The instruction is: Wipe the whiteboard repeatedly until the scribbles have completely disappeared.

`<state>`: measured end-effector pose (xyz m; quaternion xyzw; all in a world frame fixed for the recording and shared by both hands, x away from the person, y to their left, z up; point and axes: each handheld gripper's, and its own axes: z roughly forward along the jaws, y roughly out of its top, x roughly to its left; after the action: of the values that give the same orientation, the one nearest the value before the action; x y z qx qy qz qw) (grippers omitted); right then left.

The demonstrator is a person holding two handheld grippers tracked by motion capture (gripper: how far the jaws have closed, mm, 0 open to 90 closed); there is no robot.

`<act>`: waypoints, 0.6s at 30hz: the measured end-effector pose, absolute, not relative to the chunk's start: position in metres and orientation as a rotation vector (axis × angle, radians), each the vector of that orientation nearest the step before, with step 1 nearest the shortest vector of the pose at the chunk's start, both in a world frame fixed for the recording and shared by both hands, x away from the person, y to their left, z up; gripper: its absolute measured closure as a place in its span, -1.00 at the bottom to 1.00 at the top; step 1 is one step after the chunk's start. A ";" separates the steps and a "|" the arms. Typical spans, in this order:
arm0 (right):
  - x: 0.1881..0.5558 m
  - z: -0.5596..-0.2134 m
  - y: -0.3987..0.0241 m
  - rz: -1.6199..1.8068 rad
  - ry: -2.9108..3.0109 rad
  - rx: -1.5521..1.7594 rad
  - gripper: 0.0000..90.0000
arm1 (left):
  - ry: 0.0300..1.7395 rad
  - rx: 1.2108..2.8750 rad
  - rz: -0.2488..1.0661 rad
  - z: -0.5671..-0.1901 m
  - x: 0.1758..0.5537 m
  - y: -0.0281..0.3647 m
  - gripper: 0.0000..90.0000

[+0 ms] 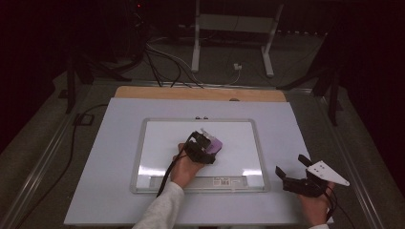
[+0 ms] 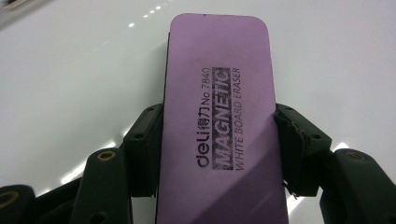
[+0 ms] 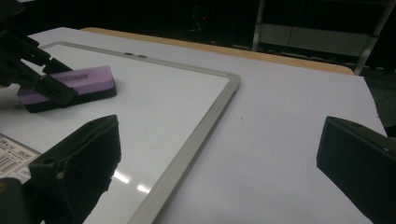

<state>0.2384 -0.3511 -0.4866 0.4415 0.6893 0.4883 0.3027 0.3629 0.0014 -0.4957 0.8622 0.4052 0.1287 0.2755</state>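
Work in hand: wiping the whiteboard (image 1: 157, 143) with a purple magnetic whiteboard eraser (image 2: 217, 126).
Left gripper (image 1: 206, 149): jaws closed on the eraser, pads pressing its two long sides about halfway along; seen in the centre of the high view, over the middle of the board.
Right gripper (image 1: 292, 172): jaws wide apart with nothing between them, resting at the lower right of the high view on the white table sheet (image 1: 110, 157), off the board and well apart from the eraser.
Eraser's place: flat on the board surface, near its middle, in the left gripper view reaching from the bottom edge to the top centre.
Key relation: the eraser's long axis runs straight ahead along the left gripper's jaws, so it sticks out in front of them; the left hand is the nearer one by far.
Judgement: any stroke will likely go sideways or lengthwise across the board, which looks clean around the eraser.
Left gripper view adds: the printed label "MAGNETIC WHITE BOARD ERASER" and the pad contact.
Right gripper view adds: the eraser's (image 3: 74, 84) dark felt underside lying against the board, at upper left, and the board's grey frame (image 3: 205, 116).
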 end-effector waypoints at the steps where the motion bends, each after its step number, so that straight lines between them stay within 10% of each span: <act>1: 0.238 -0.487 -0.351 1.295 1.826 1.171 -0.99 | 1.104 2.311 0.354 -0.496 0.365 0.002 -0.07; 18: 0.239 -0.487 -0.350 1.291 1.828 1.169 -0.99 | 0.973 2.351 0.276 -0.496 0.353 -0.023 -0.07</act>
<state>0.2387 -0.3502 -0.4868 0.4413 0.6899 0.4870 0.3035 0.3530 -0.0234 -0.4958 0.8800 0.3641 0.1031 0.2870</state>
